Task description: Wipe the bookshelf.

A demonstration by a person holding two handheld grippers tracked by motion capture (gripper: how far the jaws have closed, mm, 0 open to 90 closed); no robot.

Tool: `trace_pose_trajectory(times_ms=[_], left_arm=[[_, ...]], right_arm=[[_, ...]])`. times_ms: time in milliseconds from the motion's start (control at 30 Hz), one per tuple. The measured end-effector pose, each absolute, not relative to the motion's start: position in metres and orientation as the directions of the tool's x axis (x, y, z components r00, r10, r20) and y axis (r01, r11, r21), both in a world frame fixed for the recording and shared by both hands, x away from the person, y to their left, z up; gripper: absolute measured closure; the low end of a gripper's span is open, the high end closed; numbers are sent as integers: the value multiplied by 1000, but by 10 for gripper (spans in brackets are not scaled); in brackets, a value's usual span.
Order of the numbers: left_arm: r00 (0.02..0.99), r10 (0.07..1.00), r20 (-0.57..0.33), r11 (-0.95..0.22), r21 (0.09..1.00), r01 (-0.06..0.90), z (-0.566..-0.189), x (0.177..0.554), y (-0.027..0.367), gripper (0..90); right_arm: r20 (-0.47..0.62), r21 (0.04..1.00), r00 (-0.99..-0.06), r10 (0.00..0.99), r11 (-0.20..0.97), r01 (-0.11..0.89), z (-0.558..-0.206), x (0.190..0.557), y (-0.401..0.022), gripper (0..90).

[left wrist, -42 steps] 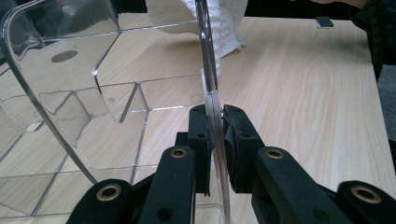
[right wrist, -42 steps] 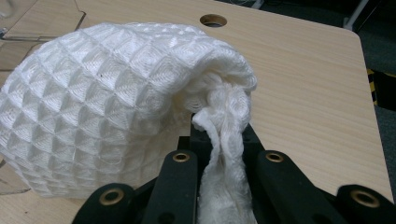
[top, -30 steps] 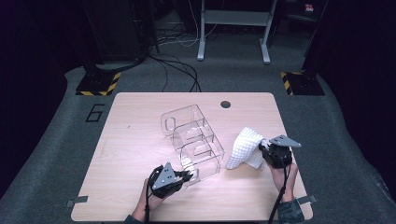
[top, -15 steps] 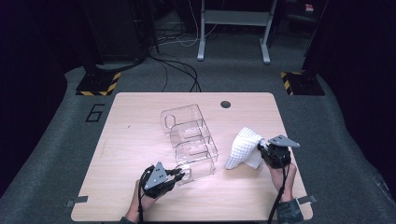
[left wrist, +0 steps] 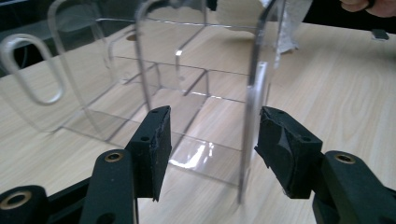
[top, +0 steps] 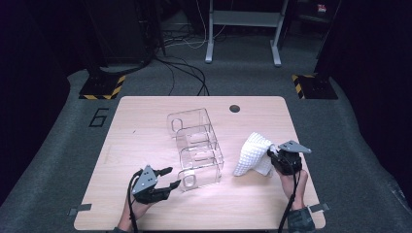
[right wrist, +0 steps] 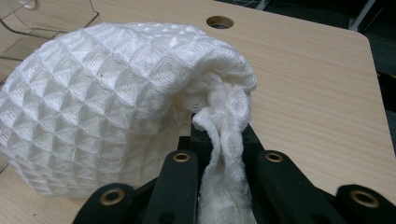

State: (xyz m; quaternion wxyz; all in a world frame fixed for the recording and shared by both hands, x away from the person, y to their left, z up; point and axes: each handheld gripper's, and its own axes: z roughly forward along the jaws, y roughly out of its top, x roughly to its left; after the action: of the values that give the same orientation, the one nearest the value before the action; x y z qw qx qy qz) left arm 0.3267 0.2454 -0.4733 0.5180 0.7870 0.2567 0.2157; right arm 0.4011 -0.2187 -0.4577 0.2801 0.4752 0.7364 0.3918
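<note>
Acrylic organiser (top: 197, 148) sitting mid-bench (top: 145, 121); left tongs (top: 165, 180), just opening, are standing about half apart round its near wall w/o pressing, i.e. releasing it. Right tongs (top: 270, 154) are pinching white waffle cloth (top: 252, 155) tight, holding it beside organiser, prob. ready for wiping.

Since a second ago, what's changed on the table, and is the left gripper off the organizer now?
The left gripper has drawn back toward the table's near-left and its jaws have just been opening; they now stand apart on either side of the clear organizer's near wall, pads not pressing. The organizer has kept its place. The right gripper stays shut on the white cloth, unmoved.
</note>
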Motion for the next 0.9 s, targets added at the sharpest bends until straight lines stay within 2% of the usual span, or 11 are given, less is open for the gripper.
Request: trace_pose_trajectory(times_ms=[33, 200, 467, 667, 767, 900], left_arm=[[769, 634, 80, -331, 927, 177, -472, 328, 249, 402], [738, 670, 76, -302, 937, 178, -464, 337, 267, 400], [764, 639, 87, -361, 911, 199, -468, 377, 251, 436], [800, 592, 92, -381, 907, 178, -473, 396, 231, 540], [818, 571, 67, -364, 914, 179, -473, 404, 227, 596], [849, 524, 66, -378, 911, 163, -475, 411, 223, 718]], right_arm=[[-39, 843, -390, 920, 240, 481, -458, 401, -219, 830], [-35, 844, -393, 919, 238, 481, -457, 401, -218, 830], [-46, 839, -400, 915, 252, 481, -457, 402, -213, 830], [-45, 839, -405, 913, 255, 481, -457, 403, -213, 830], [-45, 841, -401, 915, 251, 480, -457, 402, -212, 830], [-50, 838, -405, 913, 259, 480, -456, 403, -213, 829]])
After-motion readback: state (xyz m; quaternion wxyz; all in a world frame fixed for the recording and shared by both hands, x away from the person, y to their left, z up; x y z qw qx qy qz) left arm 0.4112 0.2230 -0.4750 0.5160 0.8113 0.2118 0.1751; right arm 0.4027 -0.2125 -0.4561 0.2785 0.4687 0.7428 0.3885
